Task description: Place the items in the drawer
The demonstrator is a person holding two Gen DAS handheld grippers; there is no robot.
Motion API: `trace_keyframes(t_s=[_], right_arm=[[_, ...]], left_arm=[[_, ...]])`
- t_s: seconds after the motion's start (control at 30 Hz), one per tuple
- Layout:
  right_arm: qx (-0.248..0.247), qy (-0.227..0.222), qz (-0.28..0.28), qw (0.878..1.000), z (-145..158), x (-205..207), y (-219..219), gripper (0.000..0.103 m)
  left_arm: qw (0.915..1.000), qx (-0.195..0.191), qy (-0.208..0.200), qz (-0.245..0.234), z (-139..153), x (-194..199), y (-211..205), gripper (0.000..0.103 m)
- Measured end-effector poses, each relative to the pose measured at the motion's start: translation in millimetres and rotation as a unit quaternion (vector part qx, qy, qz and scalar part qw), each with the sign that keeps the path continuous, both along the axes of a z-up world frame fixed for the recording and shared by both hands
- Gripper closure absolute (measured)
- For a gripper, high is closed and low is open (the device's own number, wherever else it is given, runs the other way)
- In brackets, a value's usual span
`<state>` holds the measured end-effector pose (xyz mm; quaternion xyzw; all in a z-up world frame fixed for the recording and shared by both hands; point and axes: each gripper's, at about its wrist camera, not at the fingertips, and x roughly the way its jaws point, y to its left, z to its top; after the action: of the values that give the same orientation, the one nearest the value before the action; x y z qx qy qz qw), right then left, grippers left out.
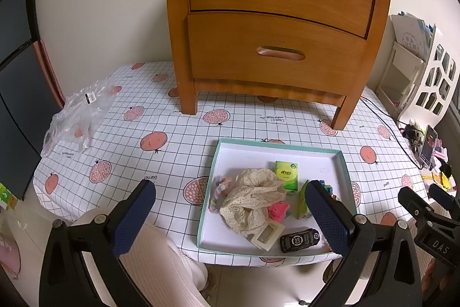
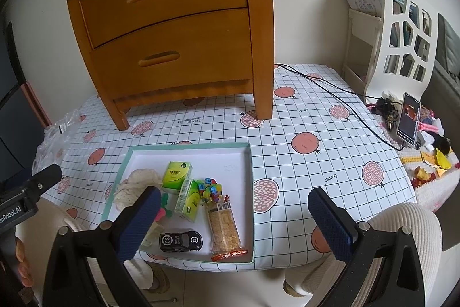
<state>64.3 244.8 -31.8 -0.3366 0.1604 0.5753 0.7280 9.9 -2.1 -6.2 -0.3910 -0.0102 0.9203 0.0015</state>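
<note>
A wooden nightstand [image 1: 276,28] [image 2: 178,42] stands at the back of the table with both drawers closed. In front of it lies a shallow teal-rimmed tray [image 1: 227,144] [image 2: 189,145] holding a cream lace cloth [image 1: 253,200], green tissue packs [image 1: 286,174] [image 2: 176,171], a black toy car [image 1: 299,239] [image 2: 181,240], a cracker packet [image 2: 224,226], a pink clip [image 1: 277,210] and a pastel scrunchie [image 1: 218,189]. My left gripper [image 1: 230,217] hovers open over the tray's near left. My right gripper [image 2: 234,220] hangs open above the tray's near right edge. Neither holds anything.
A crumpled clear plastic bag [image 1: 77,111] lies at the table's left. A black cable [image 2: 330,94] runs across the right side to a phone [image 2: 408,117] propped among clutter. A white cut-out chair back [image 2: 402,42] stands at right. The person's knees sit below the table edge.
</note>
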Motion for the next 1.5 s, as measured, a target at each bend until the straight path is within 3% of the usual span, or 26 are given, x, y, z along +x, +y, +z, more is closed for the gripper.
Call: trace_keyframes(t_s=[0.6,0.8,1.07,1.3,1.5], right_arm=[[0.036,0.000,-0.004,0.999,14.3,-1.2,19.9,0.000],[0.060,0.013,0.005,0.998,30.5,5.9,47.6,0.000],[0.096,0.041,0.003,0.995,54.8,25.1,106.6,0.000],[0.106,0.051,0.028,0.993,68.4,31.4,163.1,0.000],[0.097,0.040,0.046,0.993,70.7,35.8,217.0,0.000]], left_arm=[[0.9995,0.025,0.018,-0.003,9.7,-27.7,-4.6,0.000],[0.9992,0.036,0.014,-0.004,11.8,-64.6,-10.9,0.000],[0.9960,0.071,0.049,-0.023,32.8,-129.7,-23.7,0.000],[0.9950,0.032,0.092,-0.020,53.5,-182.5,-31.4,0.000],[0.9952,0.053,0.076,-0.031,48.3,-226.4,-54.1,0.000]])
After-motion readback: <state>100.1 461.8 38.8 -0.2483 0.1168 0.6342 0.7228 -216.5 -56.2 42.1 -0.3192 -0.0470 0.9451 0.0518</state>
